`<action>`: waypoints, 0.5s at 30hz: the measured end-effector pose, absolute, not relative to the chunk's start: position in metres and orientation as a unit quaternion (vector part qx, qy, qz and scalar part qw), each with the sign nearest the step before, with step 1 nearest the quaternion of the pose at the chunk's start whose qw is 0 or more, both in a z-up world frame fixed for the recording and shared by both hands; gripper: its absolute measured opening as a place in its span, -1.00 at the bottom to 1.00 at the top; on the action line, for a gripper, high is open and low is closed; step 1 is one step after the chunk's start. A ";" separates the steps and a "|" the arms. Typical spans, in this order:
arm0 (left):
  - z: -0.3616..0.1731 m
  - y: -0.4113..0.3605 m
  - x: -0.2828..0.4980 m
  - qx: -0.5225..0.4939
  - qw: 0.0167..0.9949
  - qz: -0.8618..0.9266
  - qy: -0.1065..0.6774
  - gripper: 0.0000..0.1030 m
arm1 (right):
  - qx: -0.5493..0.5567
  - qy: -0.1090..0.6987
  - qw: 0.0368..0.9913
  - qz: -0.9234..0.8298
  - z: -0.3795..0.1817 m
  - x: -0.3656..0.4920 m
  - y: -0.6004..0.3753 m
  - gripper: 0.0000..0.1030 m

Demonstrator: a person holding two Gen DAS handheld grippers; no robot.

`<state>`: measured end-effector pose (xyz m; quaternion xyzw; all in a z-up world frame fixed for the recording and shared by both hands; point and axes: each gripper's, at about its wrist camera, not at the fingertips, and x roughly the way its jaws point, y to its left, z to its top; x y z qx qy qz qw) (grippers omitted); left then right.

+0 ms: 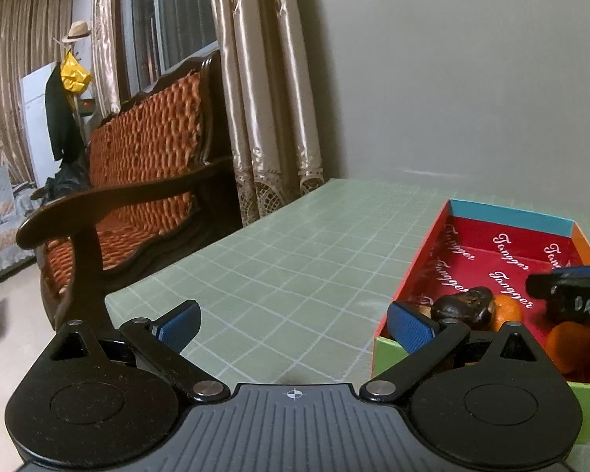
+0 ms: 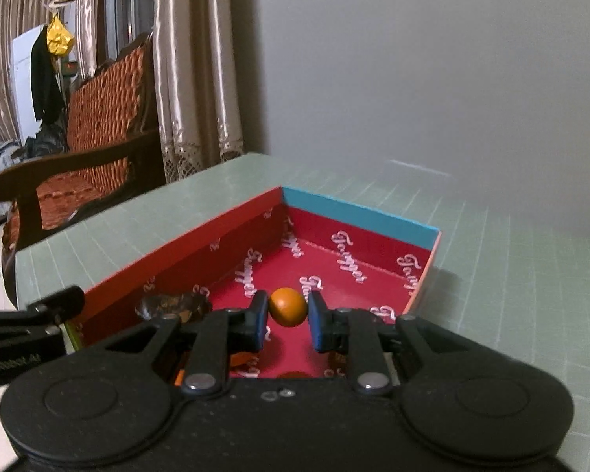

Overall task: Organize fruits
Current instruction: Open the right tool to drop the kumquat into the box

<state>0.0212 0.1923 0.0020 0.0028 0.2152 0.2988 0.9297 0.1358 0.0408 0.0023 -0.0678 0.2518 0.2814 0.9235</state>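
A: Where was the orange (image 2: pixel 288 306)?

B: Between the pads of the right gripper (image 2: pixel 286 316), over the red floor of the box (image 2: pixel 358 216). The left pad touched it; a thin gap seemed to show at the right pad, so I judged the pinch loose, perhaps on the point of letting go. I could not tell whether the fruit hung or rested on the floor.

A: Why hold it there?

B: The box looked like the collecting place. A dark fruit (image 2: pixel 173 306) lay against its left wall, with more orange fruit at the near end, half hidden under the gripper. The far half lay bare, so there was room.

A: And the left gripper (image 1: pixel 293 326)?

B: Spread wide, holding nothing, parked over the mat (image 1: pixel 287 244) just beside the box's left wall. I took it as waiting, out of the way.

A: Anything crowding them?

B: The two grippers sat close at that wall, so a sideways swing could knock them together. The dark fruit was just left of the right gripper's finger. A sofa (image 1: pixel 145 149) and curtains (image 1: pixel 263 78) stood beyond the table edge, well apart. Something pale at the right edge was too cut off to name.
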 end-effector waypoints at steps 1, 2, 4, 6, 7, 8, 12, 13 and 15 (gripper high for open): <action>0.002 0.192 0.020 0.004 0.930 0.300 0.213 0.95 | -0.069 0.253 0.924 0.279 0.001 0.136 0.042 -0.41; 0.003 0.192 0.020 0.006 0.930 0.302 0.210 0.95 | -0.068 0.254 0.924 0.276 0.000 0.135 0.041 -0.38; 0.005 0.192 0.019 0.006 0.931 0.301 0.206 0.95 | -0.065 0.256 0.924 0.276 -0.002 0.133 0.041 -0.36; 0.007 0.191 0.019 0.003 0.933 0.298 0.204 0.95 | -0.058 0.253 0.927 0.271 0.000 0.127 0.037 -0.28; 0.007 0.190 0.019 0.004 0.933 0.295 0.204 0.95 | -0.054 0.252 0.928 0.269 0.001 0.126 0.035 -0.25; 0.008 0.188 0.019 0.005 0.934 0.292 0.204 0.95 | -0.049 0.251 0.929 0.267 0.003 0.123 0.032 -0.15; 0.012 0.177 0.018 0.013 0.941 0.272 0.203 0.95 | -0.031 0.239 0.939 0.245 0.014 0.107 0.014 0.33; 0.013 0.174 0.018 0.013 0.942 0.265 0.204 0.95 | -0.030 0.237 0.943 0.231 0.017 0.102 0.009 0.40; 0.017 0.168 0.017 0.013 0.944 0.257 0.207 0.96 | -0.023 0.232 0.948 0.216 0.022 0.094 -0.003 0.43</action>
